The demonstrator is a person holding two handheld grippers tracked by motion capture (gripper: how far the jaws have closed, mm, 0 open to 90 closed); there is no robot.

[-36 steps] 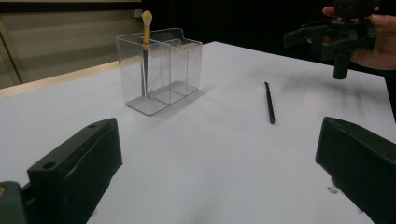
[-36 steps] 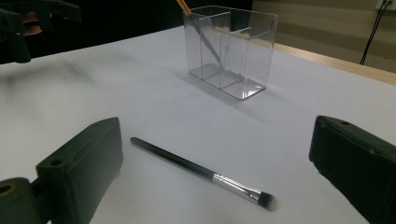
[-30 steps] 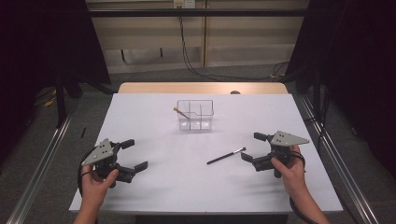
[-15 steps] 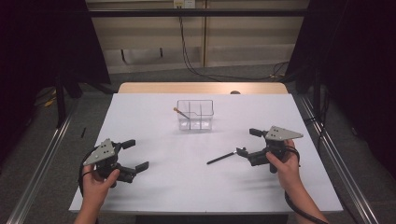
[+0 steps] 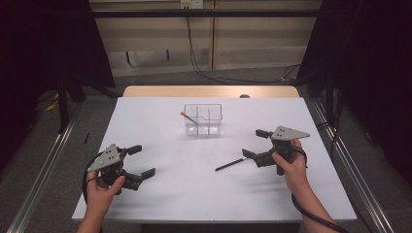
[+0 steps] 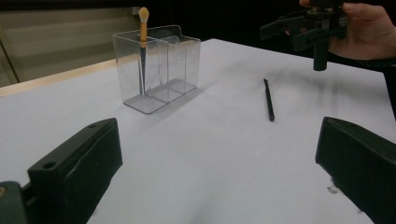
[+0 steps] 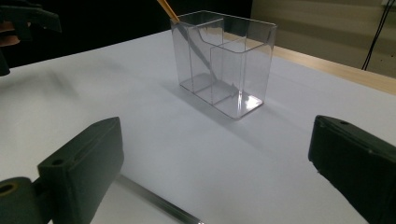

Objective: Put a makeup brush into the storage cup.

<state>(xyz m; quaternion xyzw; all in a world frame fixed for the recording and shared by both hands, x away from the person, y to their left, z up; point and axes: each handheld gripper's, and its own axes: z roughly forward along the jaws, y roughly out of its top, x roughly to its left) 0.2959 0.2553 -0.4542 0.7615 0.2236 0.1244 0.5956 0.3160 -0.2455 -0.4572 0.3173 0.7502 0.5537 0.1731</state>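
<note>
Both my grippers are hanging wide apart over the white table (image 5: 160, 204). I am holding my right gripper (image 5: 253, 143) just over the near end of the black pen (image 5: 230, 164), which is lying flat well short of the clear organizer (image 5: 203, 120). My left gripper (image 5: 142, 160) is hovering at the near left, gripping nothing.

Bright overhead light on white table (image 5: 194, 194) (dark, dim surroundings).

A white table (image 5: 160, 121) bears a clear organizer (image 5: 203, 120) and black pen (image 5: 229, 164).
</note>
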